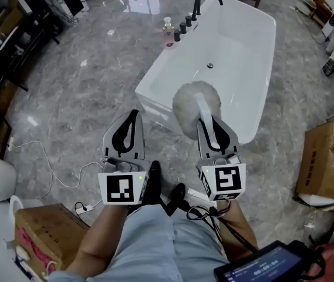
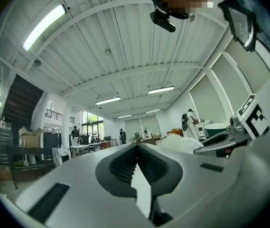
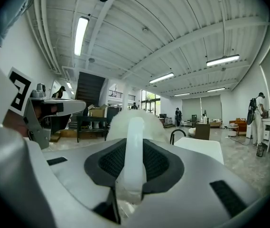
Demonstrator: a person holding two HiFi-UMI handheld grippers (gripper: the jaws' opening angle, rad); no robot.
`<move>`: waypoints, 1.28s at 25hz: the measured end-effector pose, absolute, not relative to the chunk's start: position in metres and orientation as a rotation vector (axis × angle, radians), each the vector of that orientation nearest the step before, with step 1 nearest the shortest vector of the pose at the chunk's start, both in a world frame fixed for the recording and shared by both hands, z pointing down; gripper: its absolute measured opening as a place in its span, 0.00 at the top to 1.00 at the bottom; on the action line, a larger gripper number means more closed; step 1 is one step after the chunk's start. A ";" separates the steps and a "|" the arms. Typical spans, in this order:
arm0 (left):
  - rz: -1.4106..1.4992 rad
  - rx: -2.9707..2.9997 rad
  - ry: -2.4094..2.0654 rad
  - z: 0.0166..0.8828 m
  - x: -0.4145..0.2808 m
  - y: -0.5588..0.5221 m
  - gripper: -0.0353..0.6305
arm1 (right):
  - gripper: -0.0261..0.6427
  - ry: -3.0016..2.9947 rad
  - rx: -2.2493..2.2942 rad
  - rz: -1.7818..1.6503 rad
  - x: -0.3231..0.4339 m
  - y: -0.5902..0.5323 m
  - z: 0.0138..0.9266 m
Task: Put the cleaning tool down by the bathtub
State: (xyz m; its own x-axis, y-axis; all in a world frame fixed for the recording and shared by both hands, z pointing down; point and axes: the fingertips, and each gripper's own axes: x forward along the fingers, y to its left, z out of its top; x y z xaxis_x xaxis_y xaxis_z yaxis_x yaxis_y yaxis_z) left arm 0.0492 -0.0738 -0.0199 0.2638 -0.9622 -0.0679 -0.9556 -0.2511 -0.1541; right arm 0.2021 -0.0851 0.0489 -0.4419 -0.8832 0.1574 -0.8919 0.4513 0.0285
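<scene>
Right tongs (image 1: 212,128): gripping fluffy white plastic-handled cleaning tool (image 1: 191,106), handle pointing forward.
Left tongs (image 1: 130,125): hanging closed, holding nothing.
White oval bathtub (image 1: 155,84): lying directly ahead of tool's head.

Head view: steeply down from above, close over left gripper (image 1: 132,116) and right gripper (image 1: 209,122), tub (image 1: 155,90) just ahead. Left gripper view: low along own jaws, tilted up toward ceiling (image 2: 125,46). Right gripper view: likewise, up and forward. Shared: brush (image 1: 197,101) in all three; tub in head and right gripper views; other gripper at each gripper view's edge.
</scene>
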 end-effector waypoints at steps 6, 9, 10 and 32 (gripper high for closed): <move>-0.051 -2.387 1.827 -0.010 0.030 -0.104 0.93 | 0.81 -2.526 1.527 0.094 0.181 -0.110 0.058; -0.075 -2.407 1.843 0.001 0.016 -0.122 0.92 | 0.81 -2.515 1.490 0.103 0.168 -0.124 0.068; -0.106 -2.418 1.851 0.009 0.011 -0.127 0.93 | 0.81 -2.510 1.473 0.109 0.164 -0.128 0.073; -0.199 -2.530 1.952 0.160 -0.068 -0.207 0.93 | 0.81 -2.383 1.238 0.276 0.087 -0.171 0.246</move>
State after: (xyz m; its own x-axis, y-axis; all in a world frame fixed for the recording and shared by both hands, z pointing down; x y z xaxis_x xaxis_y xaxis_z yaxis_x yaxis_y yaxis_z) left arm -0.0676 -0.2071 0.1604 0.2497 -0.9589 0.1348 -0.9664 -0.2556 -0.0278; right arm 0.0873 -0.1713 0.2456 -0.5037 -0.7267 0.4671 -0.8143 0.5799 0.0242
